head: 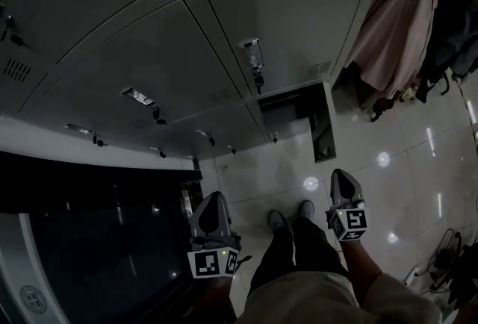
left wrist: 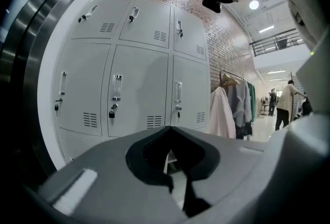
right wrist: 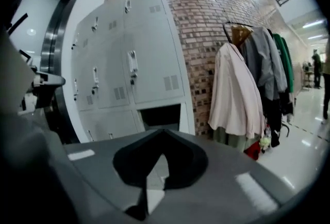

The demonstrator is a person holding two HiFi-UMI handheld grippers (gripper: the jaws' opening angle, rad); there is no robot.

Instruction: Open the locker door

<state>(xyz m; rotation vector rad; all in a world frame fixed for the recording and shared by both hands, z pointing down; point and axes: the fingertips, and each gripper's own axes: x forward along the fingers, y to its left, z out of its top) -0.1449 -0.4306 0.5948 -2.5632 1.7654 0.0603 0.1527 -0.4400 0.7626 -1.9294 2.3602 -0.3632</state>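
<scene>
I am holding both claws low in front of me, each clenched on nothing: my left claw [head: 214, 199] is pointing toward 12 o'clock with its tips meeting, and my right claw [head: 342, 177] is doing the same. The lockers [head: 112, 39] are standing at 12 o'clock, well apart from both claws. One locker door [head: 299, 16] with its handle [head: 254, 54] is sitting closed, and just below it a dark open compartment [head: 287, 112] is showing. Coats [head: 396, 24] are hanging at 2 o'clock. My shoes [head: 278, 222] are standing between the claws.
</scene>
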